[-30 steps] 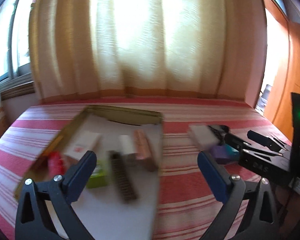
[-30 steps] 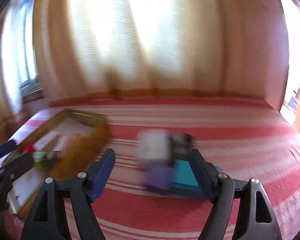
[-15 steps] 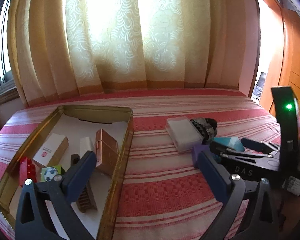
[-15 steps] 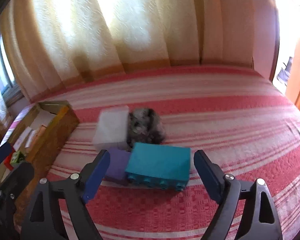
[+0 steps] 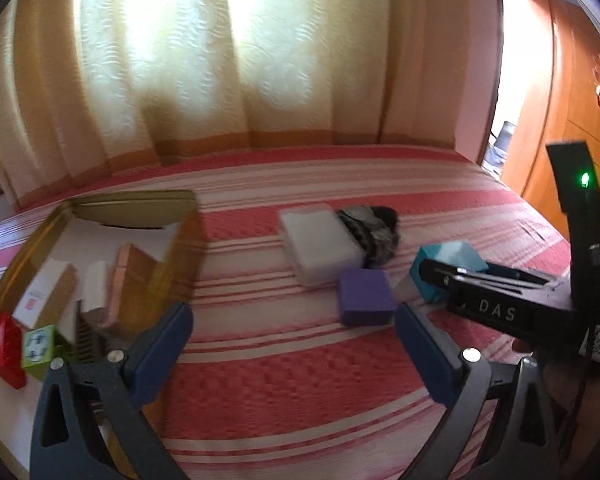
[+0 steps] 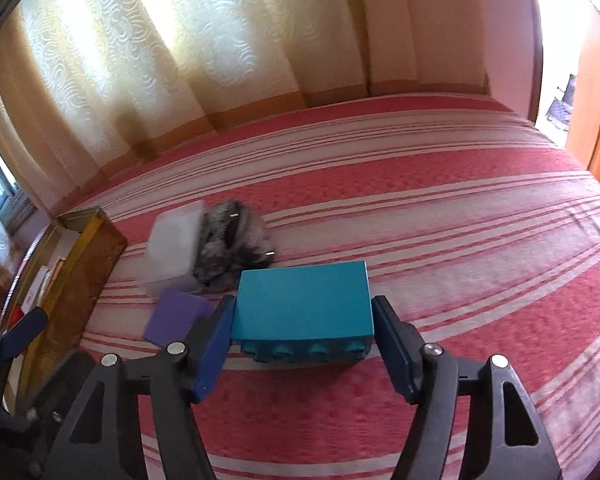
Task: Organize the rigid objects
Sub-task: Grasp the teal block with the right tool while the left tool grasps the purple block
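A teal studded block (image 6: 304,304) lies on the striped bedspread between the fingers of my right gripper (image 6: 303,320). The jaws are closing; the left pad (image 6: 220,332) is at the block's end and the right pad sits just off the other end. The block rests on the bed. A purple block (image 6: 178,316) lies just left of it, with a white box (image 6: 174,252) and a dark furry object (image 6: 232,240) behind. My left gripper (image 5: 292,320) is open over bare bedspread, with the purple block (image 5: 365,298) just beyond its right finger.
A gold tin tray (image 5: 140,200) at the left holds a red brick (image 5: 6,344), a green cube (image 5: 40,344), a black comb (image 5: 86,340), a copper box (image 5: 132,276) and a white carton (image 5: 46,292). Curtains hang behind the bed; a wooden wardrobe stands at the right.
Both grippers came forward and down toward the loose items. The right gripper's fingers opened wider, then narrowed around the teal block. The left view swung from the tray to the bedspread.
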The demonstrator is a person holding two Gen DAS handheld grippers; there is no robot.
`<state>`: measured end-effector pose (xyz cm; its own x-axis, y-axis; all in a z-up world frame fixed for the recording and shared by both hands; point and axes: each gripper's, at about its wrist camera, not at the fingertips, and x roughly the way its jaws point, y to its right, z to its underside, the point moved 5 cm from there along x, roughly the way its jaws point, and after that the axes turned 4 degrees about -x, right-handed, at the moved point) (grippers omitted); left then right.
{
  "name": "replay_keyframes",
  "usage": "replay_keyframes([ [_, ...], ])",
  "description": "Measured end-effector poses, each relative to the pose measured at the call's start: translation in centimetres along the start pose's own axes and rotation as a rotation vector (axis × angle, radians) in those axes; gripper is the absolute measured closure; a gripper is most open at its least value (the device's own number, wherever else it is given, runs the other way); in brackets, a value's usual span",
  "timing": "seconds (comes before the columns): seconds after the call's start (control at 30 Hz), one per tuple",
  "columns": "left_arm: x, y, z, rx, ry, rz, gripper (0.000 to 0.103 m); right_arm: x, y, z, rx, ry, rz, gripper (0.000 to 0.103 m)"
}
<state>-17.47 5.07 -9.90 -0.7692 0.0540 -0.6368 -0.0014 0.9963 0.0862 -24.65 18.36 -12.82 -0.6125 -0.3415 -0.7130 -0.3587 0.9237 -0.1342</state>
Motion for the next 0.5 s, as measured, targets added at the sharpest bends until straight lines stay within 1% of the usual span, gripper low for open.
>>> replay_keyframes([
  [0.03,0.3,0.5,0.0,0.009,-0.009,0.005,0.001,-0.2,0.4,0.0,-0.003,0.005,0.019,0.035],
  [0.1,1.0,1.5,0.1,0.024,-0.029,0.016,0.001,-0.4,1.1,0.0,0.002,0.01,0.031,0.035],
  [0.2,1.9,2.3,0.1,0.029,-0.064,0.036,0.001,-0.3,2.1,0.0,0.027,0.005,0.022,0.035],
  [0.23,2.4,2.6,0.2,0.034,-0.086,0.04,0.001,-0.3,2.3,0.0,0.031,0.006,0.021,0.035],
  [0.4,3.5,3.4,-0.2,0.052,-0.115,0.036,0.001,-0.3,2.6,-0.1,0.05,0.012,0.004,0.035],
  [0.47,4.1,3.5,-0.4,0.053,-0.131,0.032,0.007,-0.3,2.7,0.0,0.057,0.015,-0.003,0.034],
  [0.5,4.3,3.6,-0.4,0.057,-0.139,0.037,0.008,-0.3,2.8,0.0,0.06,0.015,-0.006,0.034],
])
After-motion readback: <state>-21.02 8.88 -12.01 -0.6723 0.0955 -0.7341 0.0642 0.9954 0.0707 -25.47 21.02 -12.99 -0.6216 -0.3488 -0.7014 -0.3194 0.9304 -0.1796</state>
